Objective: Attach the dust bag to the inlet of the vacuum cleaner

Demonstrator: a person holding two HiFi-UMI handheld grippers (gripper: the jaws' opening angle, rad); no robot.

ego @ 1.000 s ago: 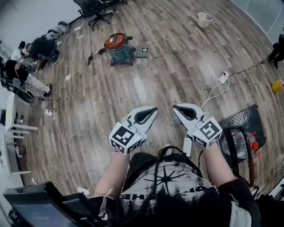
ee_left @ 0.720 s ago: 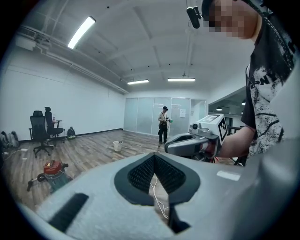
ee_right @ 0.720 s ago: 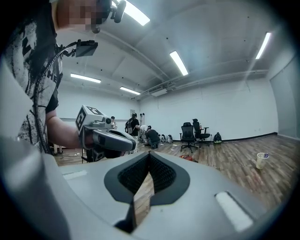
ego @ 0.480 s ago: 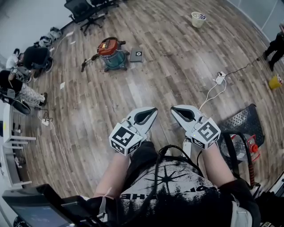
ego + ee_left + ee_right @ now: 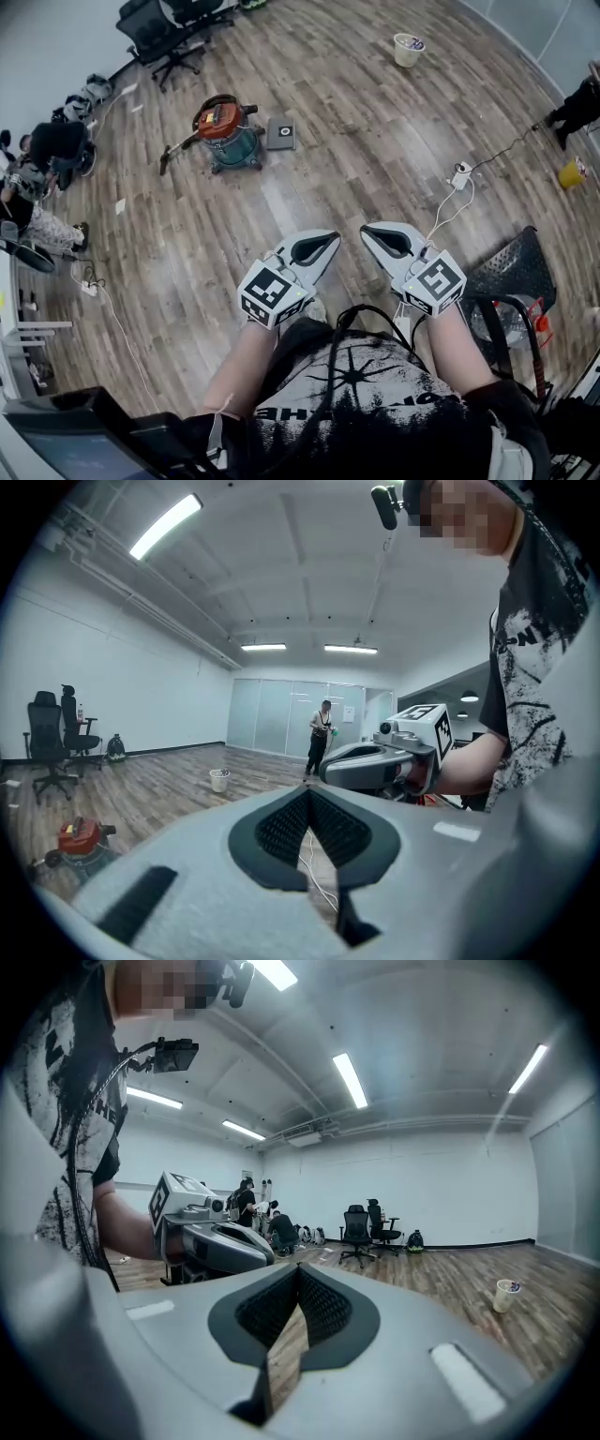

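The vacuum cleaner [image 5: 225,131], with a red lid on a teal drum, stands on the wood floor far ahead and to the left; it also shows low at the left of the left gripper view [image 5: 80,841]. A flat grey square piece with a round hole [image 5: 280,132], perhaps the dust bag, lies just to its right. My left gripper [image 5: 333,239] and right gripper [image 5: 367,232] are held side by side in front of my body, both shut and empty, well short of the vacuum. Each gripper view shows its own shut jaws, left [image 5: 307,794] and right [image 5: 298,1269].
A white bucket [image 5: 408,49] stands far ahead to the right. A power strip with a white cable [image 5: 459,175] lies on the floor. A black mesh cart [image 5: 511,272] is close on my right. Office chairs [image 5: 159,28] and seated people [image 5: 47,159] are at the left.
The vacuum and the grey square have slid left and lower in the head view as I move across the floor. Both grippers keep their shut, side-by-side pose.
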